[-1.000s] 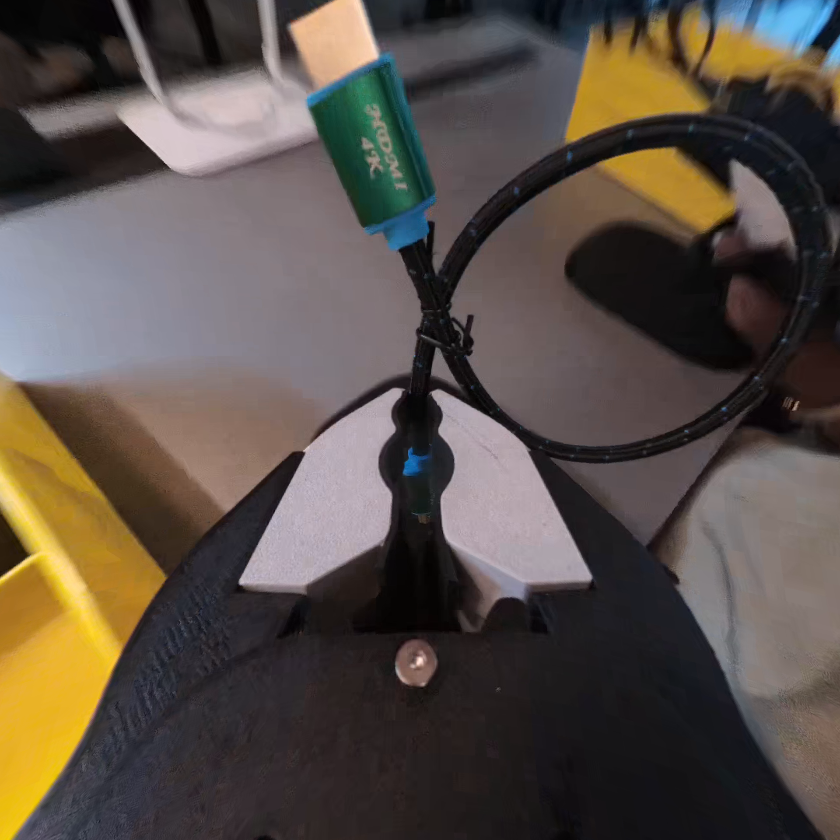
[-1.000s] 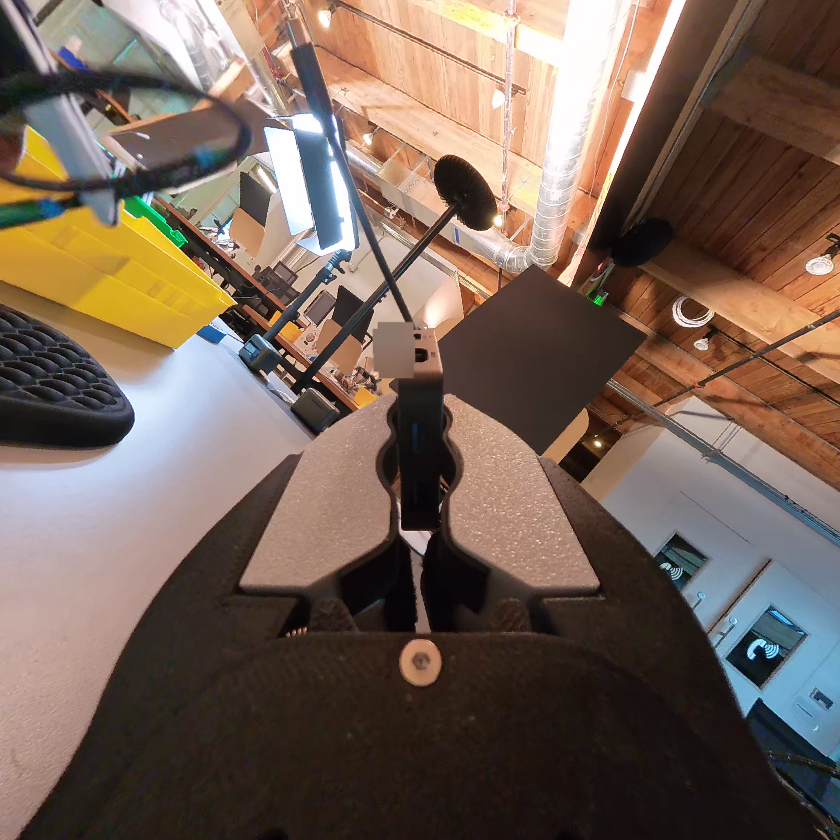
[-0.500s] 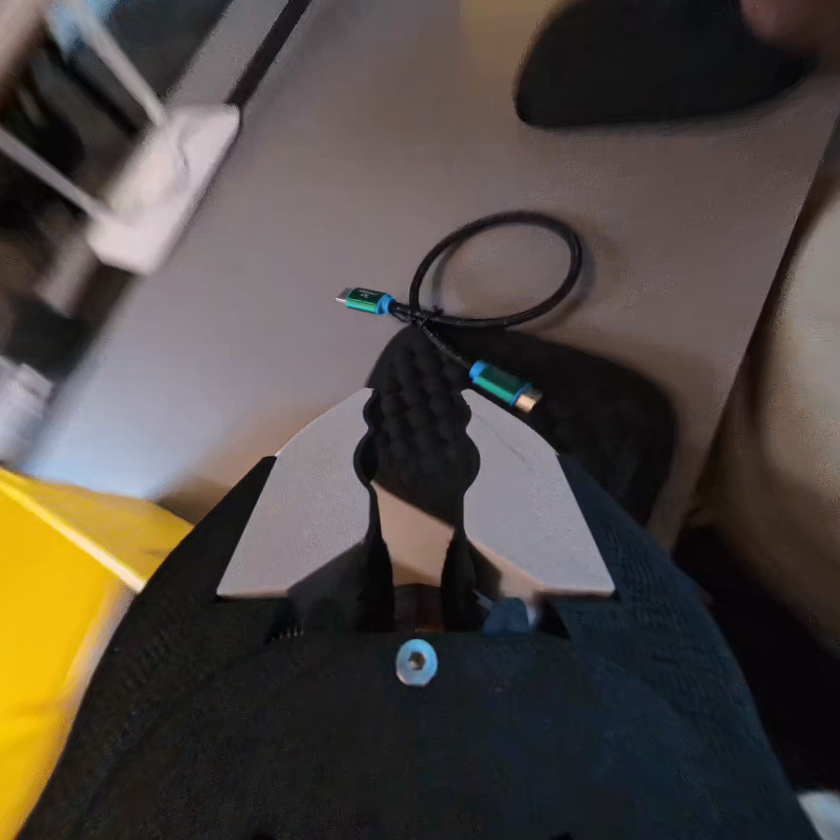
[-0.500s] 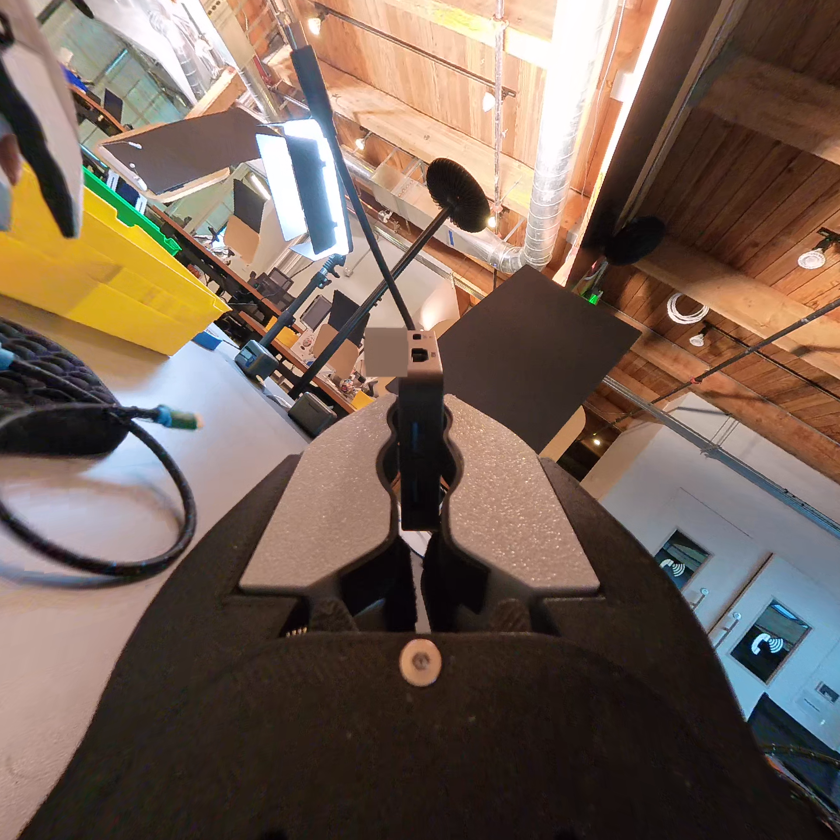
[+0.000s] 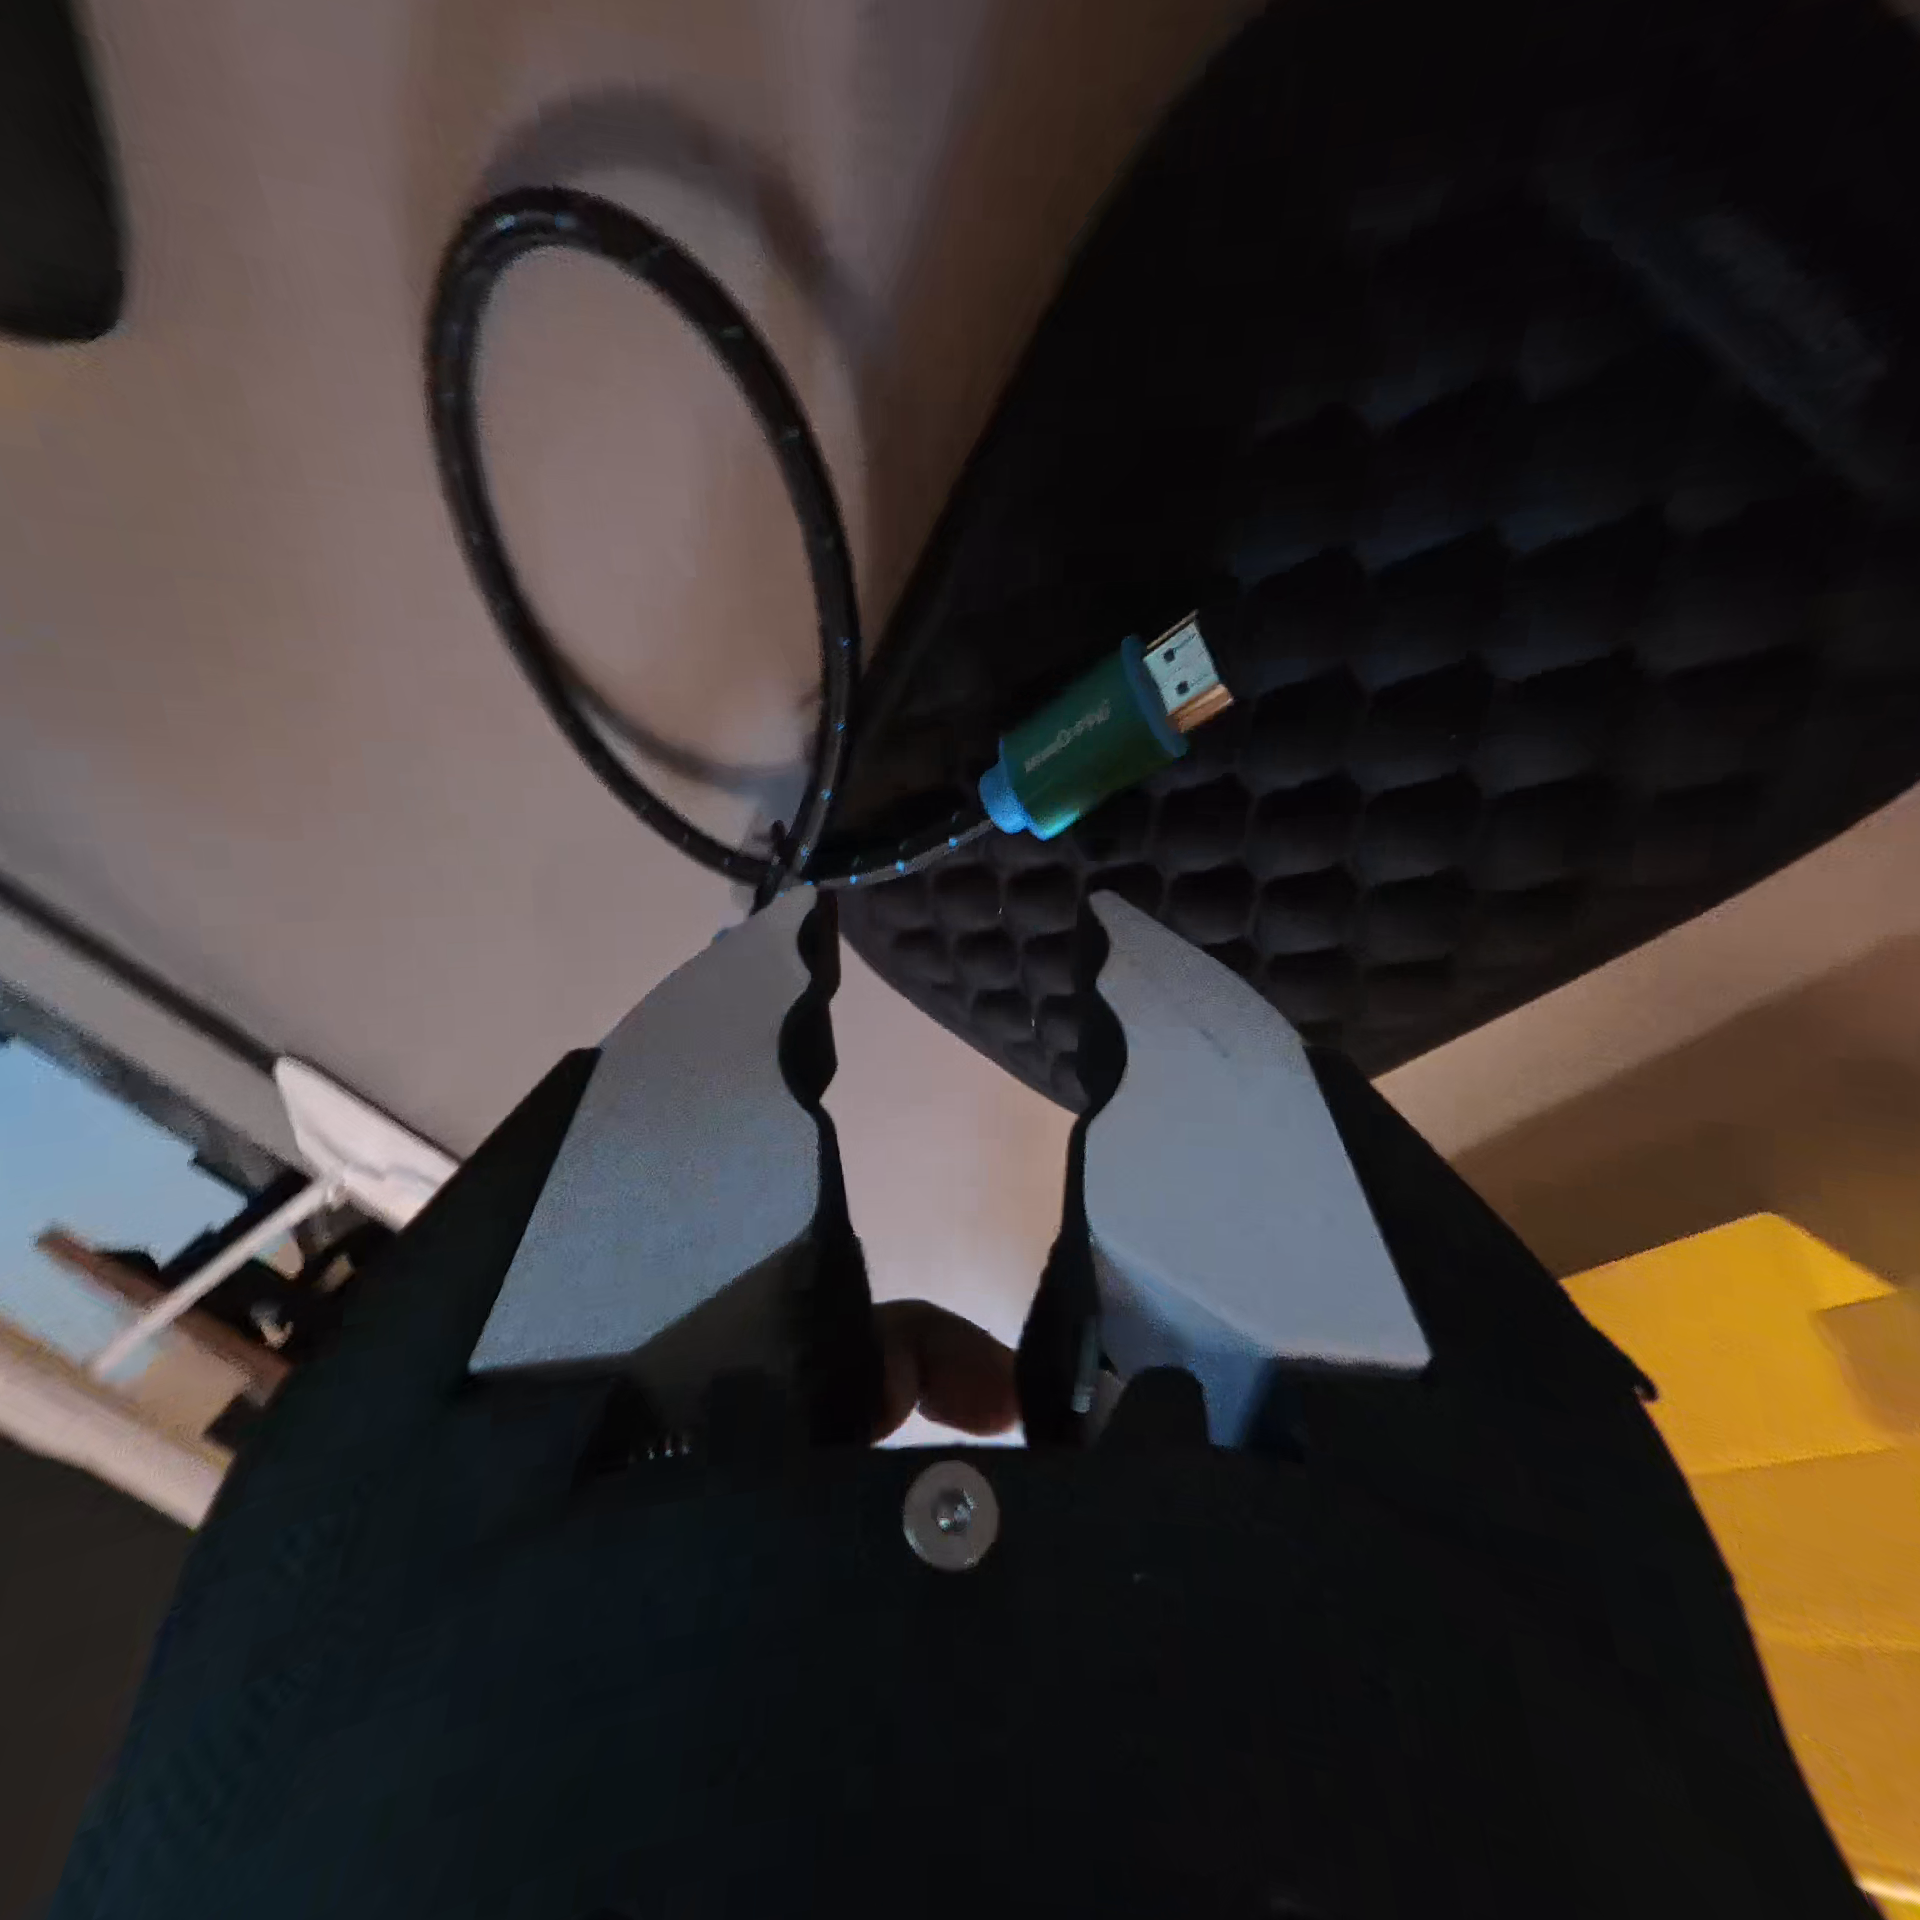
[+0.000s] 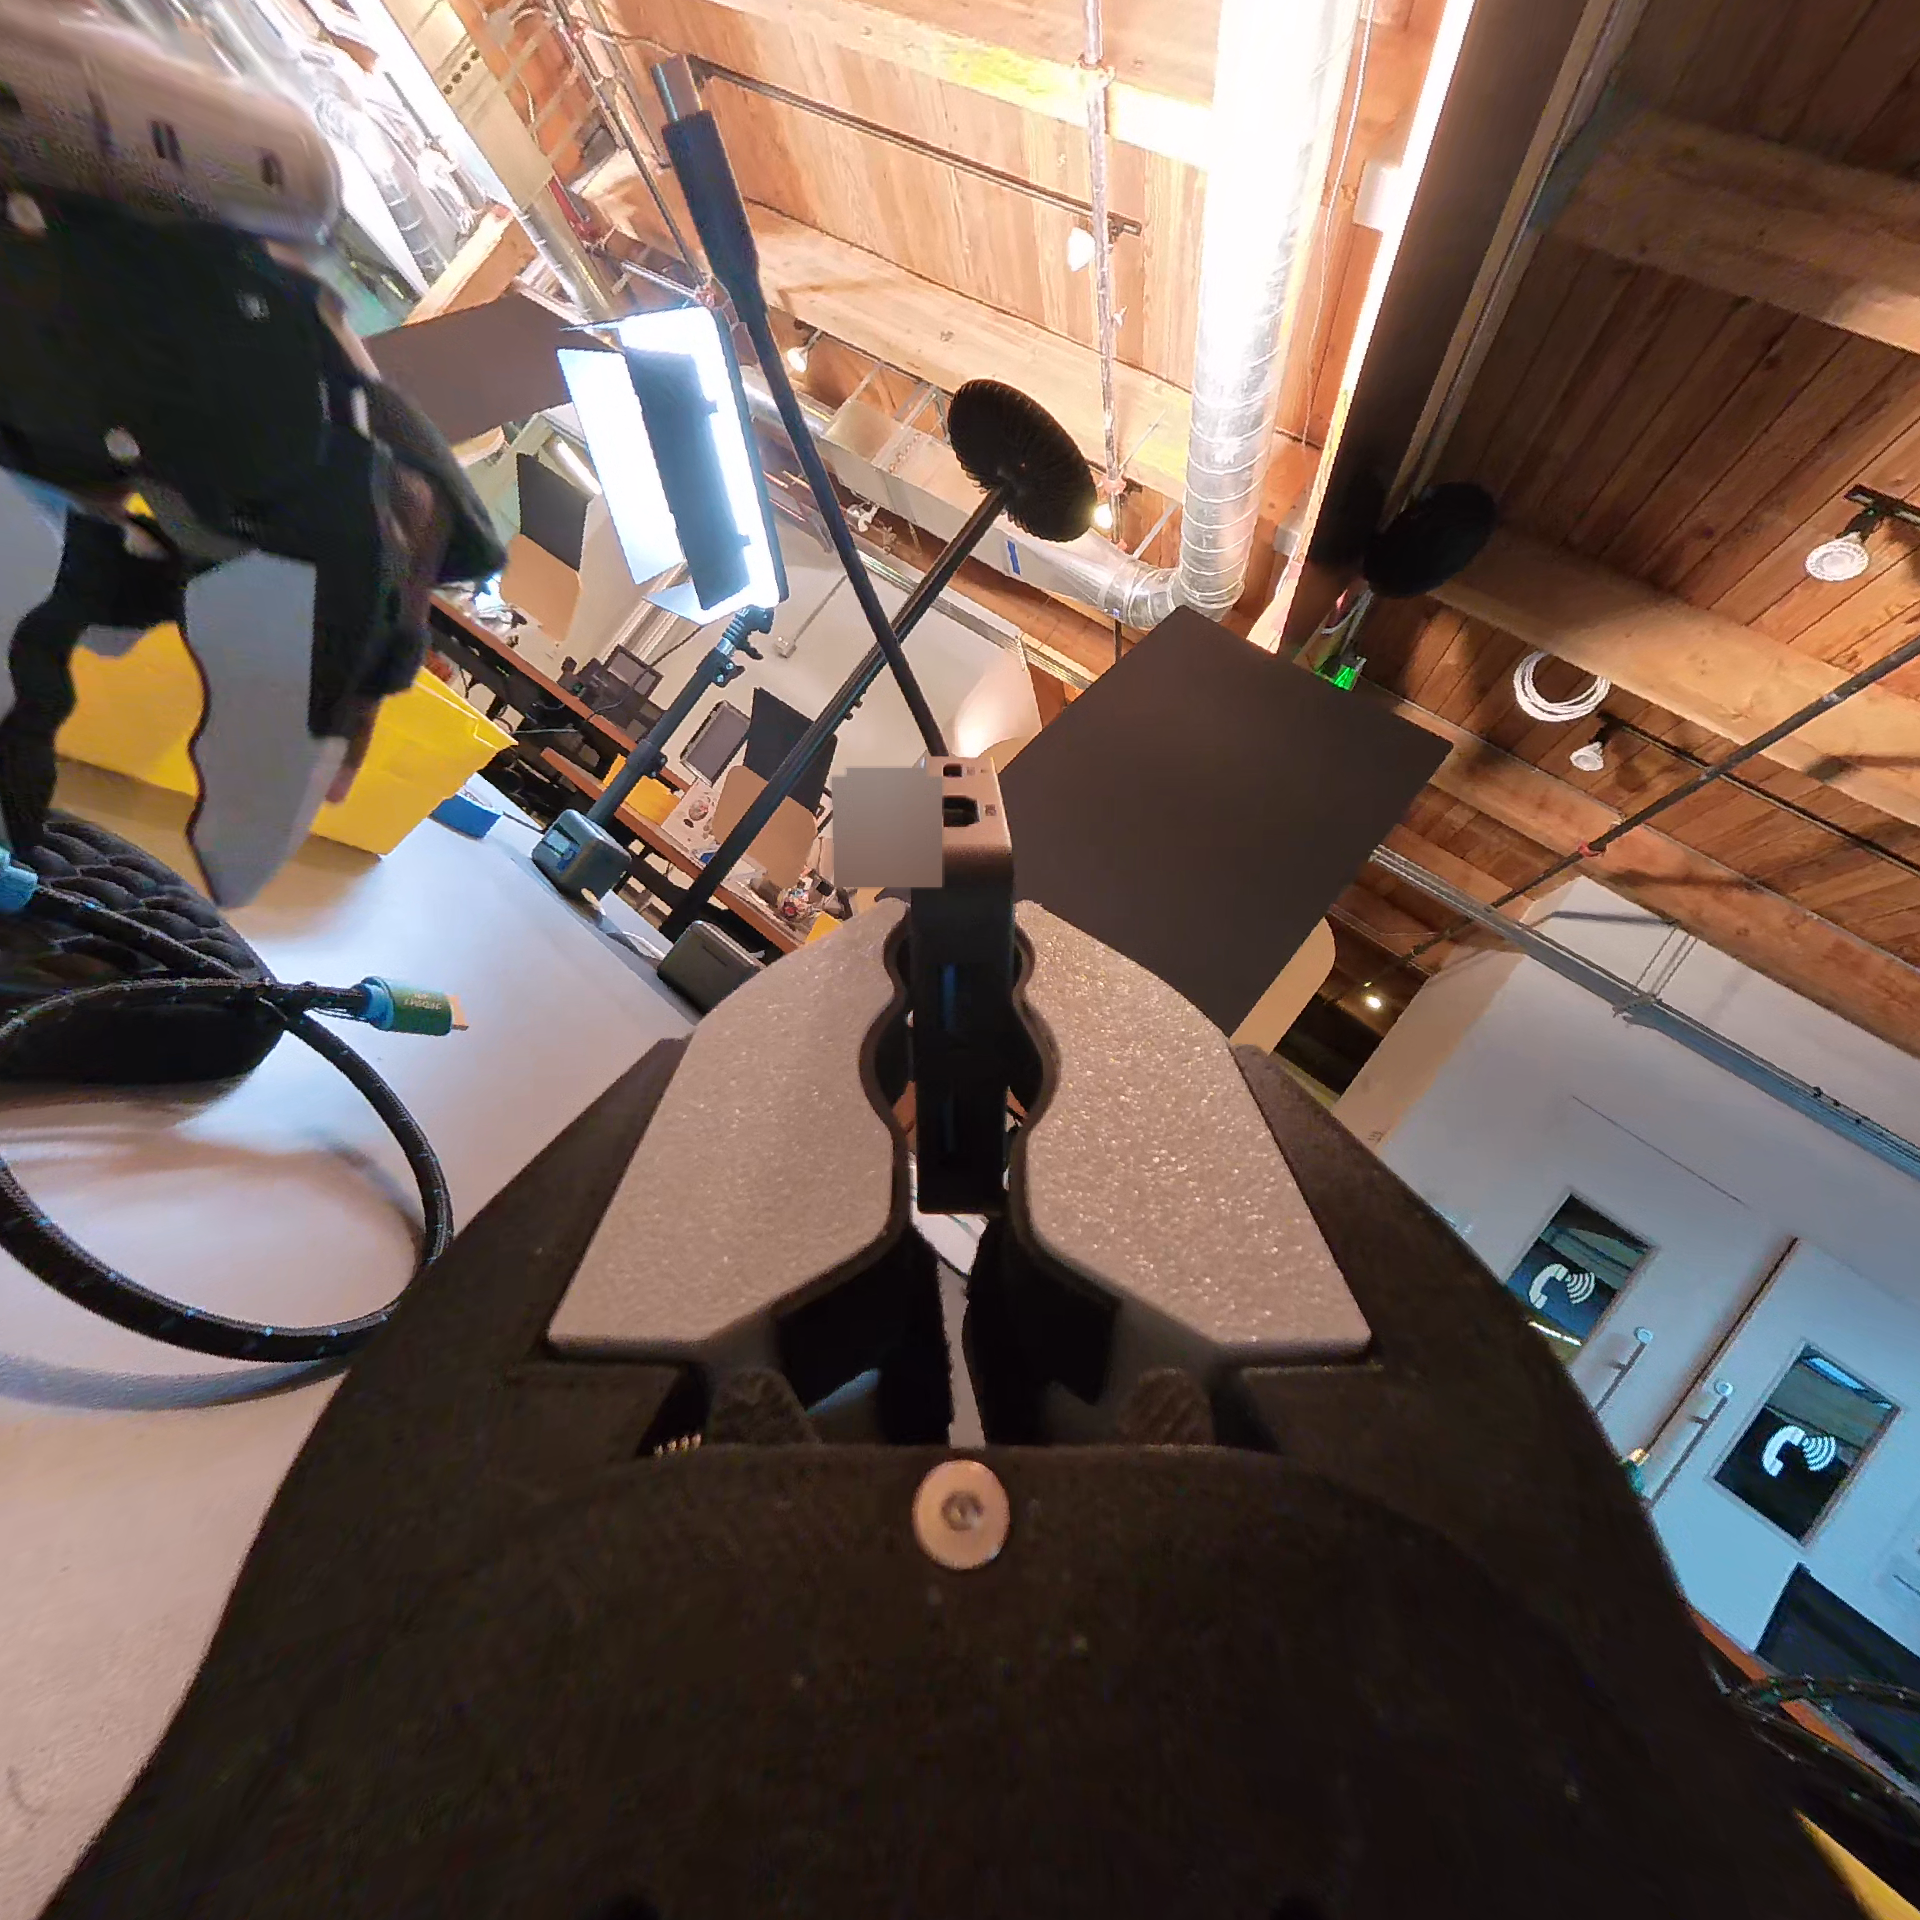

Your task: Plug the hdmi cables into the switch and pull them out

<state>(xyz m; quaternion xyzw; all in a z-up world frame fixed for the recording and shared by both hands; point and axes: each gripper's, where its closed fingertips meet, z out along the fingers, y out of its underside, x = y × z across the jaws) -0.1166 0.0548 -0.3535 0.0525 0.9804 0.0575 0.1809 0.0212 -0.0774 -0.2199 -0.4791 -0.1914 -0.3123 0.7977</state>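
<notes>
Down went the cable, switch gripped tight!
Left tool [image 5: 951,914] hung released over the HDMI cable [image 5: 634,499] on the table [image 5: 260,675]; right tool [image 6: 961,925] clenched the black switch [image 6: 961,997] upright.

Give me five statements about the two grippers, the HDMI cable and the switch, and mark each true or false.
1. The right gripper is shut on the black switch. True.
2. The left gripper holds a green plug. False: its jaws are open and empty.
3. One green plug of the HDMI cable lies on the black honeycomb pad. True.
4. A cable is plugged into the switch. False: the port seen at its top end is empty, and both plugs lie free.
5. The cable lies in a straight line. False: it forms a loop on the table.
</notes>
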